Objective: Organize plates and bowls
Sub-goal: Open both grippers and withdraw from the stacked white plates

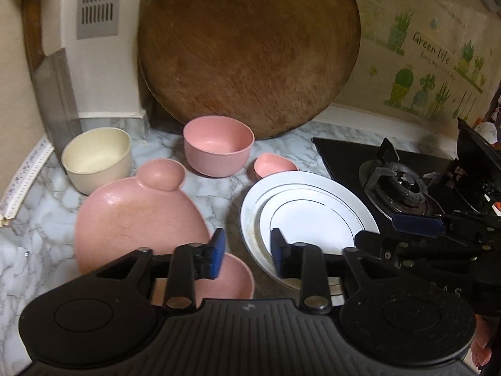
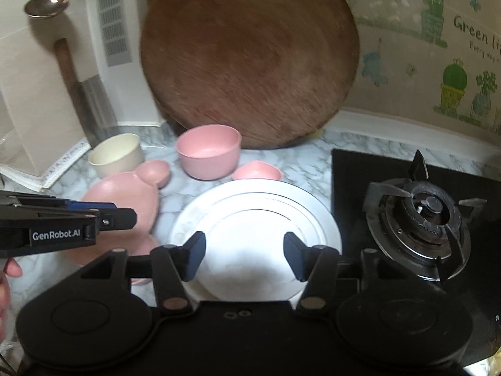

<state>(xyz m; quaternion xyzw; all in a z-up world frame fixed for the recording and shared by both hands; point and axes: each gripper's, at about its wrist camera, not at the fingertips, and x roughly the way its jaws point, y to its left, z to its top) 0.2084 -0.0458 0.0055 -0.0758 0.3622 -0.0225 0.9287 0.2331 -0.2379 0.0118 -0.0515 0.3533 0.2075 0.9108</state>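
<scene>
White plates (image 1: pixel 308 216) sit stacked beside the stove (image 1: pixel 400 185); the left gripper (image 1: pixel 247 252) hovers spread and empty between them and the pink dish (image 1: pixel 134 216).

Right view: the right gripper (image 2: pixel 244 257) gapes empty above the plates (image 2: pixel 253 216); a careless descent could chip them or topple the pink bowl (image 2: pixel 208 150).

Small pink dish (image 1: pixel 272 164): near side hidden behind white plates (image 1: pixel 313 194) | pink plate (image 1: pixel 137 213): near edge covered by left hand-held gripper (image 1: pixel 247 252) | chopping board (image 2: pixel 250 62): top cropped, blurred | wall lettering (image 2: pixel 479 36): cut at right edge
</scene>
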